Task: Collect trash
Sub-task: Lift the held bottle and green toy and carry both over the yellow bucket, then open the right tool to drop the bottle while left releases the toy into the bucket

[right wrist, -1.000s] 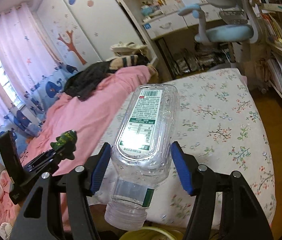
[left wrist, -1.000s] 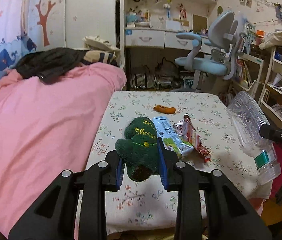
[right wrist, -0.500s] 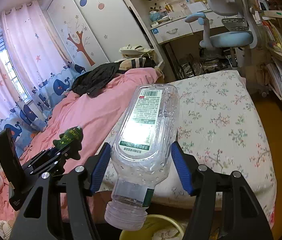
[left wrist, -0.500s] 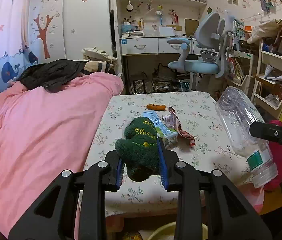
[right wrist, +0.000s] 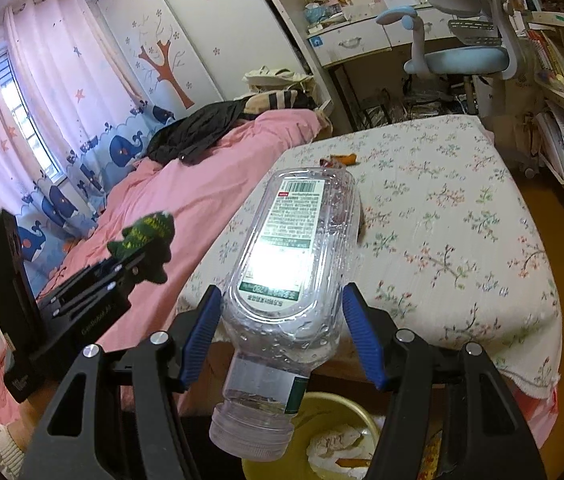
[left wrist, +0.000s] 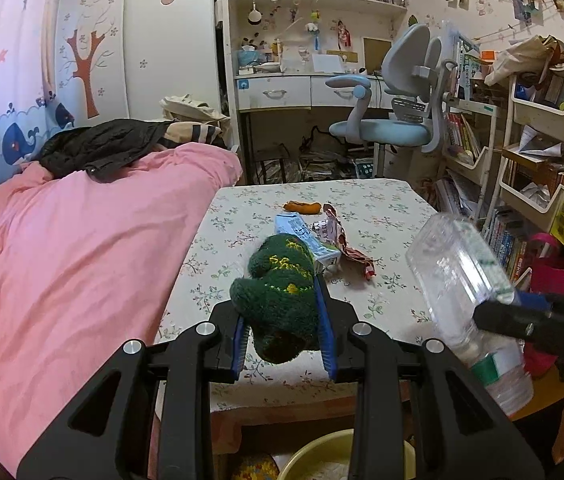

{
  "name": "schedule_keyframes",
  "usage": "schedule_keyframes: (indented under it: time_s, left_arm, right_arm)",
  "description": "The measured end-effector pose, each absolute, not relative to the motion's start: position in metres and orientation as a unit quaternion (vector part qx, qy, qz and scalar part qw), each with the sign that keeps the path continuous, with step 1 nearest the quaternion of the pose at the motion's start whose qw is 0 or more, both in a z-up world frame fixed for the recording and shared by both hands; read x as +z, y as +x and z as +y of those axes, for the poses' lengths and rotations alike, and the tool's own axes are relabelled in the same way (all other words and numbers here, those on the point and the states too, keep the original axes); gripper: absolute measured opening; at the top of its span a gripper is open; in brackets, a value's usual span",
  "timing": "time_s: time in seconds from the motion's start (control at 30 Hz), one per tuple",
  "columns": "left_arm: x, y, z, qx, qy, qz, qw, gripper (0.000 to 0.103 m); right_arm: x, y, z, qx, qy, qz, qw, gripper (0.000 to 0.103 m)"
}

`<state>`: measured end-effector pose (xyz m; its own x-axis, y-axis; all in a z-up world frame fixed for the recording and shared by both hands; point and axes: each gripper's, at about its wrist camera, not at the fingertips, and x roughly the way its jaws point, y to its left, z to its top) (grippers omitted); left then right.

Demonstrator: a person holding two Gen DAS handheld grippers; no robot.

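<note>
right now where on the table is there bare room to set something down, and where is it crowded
Bare cloth covers the table's right half, from the wrappers across to its right edge, and the near strip by the plastic bottle. The crowded part is left of centre: wrappers with an orange scrap just behind them.

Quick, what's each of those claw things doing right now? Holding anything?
Left gripper: closed on a green plush toy.
Right gripper: closed on a clear plastic bottle, neck down above a yellow bin.
</note>
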<state>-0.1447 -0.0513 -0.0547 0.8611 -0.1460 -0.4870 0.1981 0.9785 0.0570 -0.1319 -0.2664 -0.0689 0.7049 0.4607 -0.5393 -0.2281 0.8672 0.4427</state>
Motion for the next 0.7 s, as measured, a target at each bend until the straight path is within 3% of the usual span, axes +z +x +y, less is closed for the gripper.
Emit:
schedule_keyframes:
  time_s: [0.7]
  left_arm:
    - [-0.059,-0.154,-0.048,-0.088,0.051,0.250,0.963,0.028]
  right_arm:
    - [-0.156,-0.159,-0.190,0.223,0.063,0.510,0.828,0.061]
